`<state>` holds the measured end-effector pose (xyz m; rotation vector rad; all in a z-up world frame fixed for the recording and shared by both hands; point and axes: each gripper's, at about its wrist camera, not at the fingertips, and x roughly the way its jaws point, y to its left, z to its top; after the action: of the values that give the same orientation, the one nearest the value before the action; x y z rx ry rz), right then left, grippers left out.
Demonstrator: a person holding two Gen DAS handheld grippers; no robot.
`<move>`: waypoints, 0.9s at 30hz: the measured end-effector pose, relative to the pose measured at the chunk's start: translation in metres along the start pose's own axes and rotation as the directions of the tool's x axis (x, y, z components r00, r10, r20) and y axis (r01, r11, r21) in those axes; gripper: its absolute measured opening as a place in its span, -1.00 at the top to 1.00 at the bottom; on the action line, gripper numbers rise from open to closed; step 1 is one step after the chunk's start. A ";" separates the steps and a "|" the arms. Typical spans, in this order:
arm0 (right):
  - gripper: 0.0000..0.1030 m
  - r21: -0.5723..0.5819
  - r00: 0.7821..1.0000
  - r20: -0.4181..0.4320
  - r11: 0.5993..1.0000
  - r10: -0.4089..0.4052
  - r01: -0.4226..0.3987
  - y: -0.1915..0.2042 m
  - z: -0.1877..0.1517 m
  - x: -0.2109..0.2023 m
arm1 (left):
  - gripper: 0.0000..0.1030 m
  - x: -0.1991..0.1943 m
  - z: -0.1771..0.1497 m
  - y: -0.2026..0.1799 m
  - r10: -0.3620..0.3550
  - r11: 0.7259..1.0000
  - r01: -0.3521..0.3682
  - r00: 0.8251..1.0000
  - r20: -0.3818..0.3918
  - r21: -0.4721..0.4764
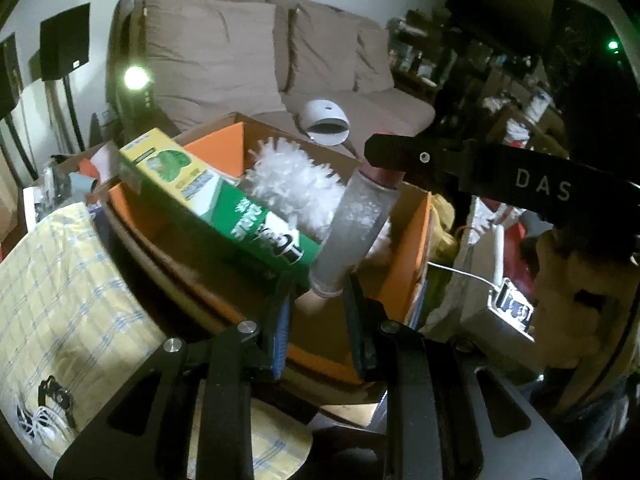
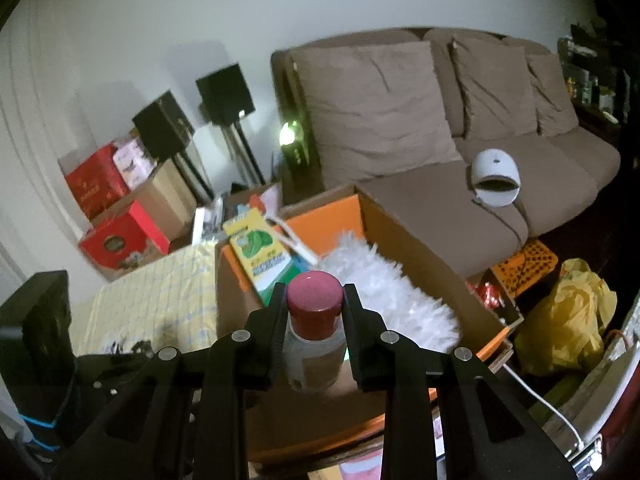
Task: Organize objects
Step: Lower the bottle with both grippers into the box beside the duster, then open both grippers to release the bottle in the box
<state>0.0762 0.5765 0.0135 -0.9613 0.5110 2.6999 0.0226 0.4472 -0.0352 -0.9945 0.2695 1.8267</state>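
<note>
An open cardboard carton (image 1: 404, 240) (image 2: 420, 256) with orange flaps holds a fluffy white duster (image 1: 292, 184) (image 2: 384, 292). A green and yellow box (image 1: 224, 200) (image 2: 260, 256) slants up over the carton's left rim. Its near end is pinched at the tips of my left gripper (image 1: 318, 284). My right gripper (image 2: 314, 300) is shut on the red cap of a clear bottle (image 2: 314, 340). It holds the bottle above the carton. In the left wrist view the right gripper (image 1: 380, 160) reaches in from the right, and the bottle (image 1: 352, 224) hangs down beside the green box.
A yellow checked cloth (image 1: 60, 280) lies left of the carton. Behind stands a brown sofa (image 2: 400, 120) with a white domed device (image 2: 496, 180) on its seat. Red boxes (image 2: 120, 240) and speakers (image 2: 226, 92) stand at the left. A yellow bag (image 2: 568, 320) and a white cable (image 2: 540, 400) lie at the right.
</note>
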 end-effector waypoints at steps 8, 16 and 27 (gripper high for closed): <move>0.49 -0.033 0.997 -0.054 0.998 0.051 -0.053 0.009 -0.004 0.010 | 0.56 -0.019 -0.010 0.014 0.082 0.996 -0.081 0.995 0.051 -0.029; 0.48 -0.046 0.993 -0.109 0.998 0.044 -0.049 0.014 -0.008 0.026 | 0.56 -0.023 -0.022 0.026 0.139 0.989 -0.135 0.988 0.073 -0.058; 0.43 0.002 0.997 -0.070 1.000 -0.015 0.016 -0.006 -0.006 0.021 | 0.56 -0.025 -0.023 0.039 0.135 0.986 -0.129 0.989 0.063 -0.103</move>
<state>0.0654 0.5816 -0.0064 -1.0580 0.5180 2.6593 0.0056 0.3992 -0.0410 -0.9979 0.2082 2.0078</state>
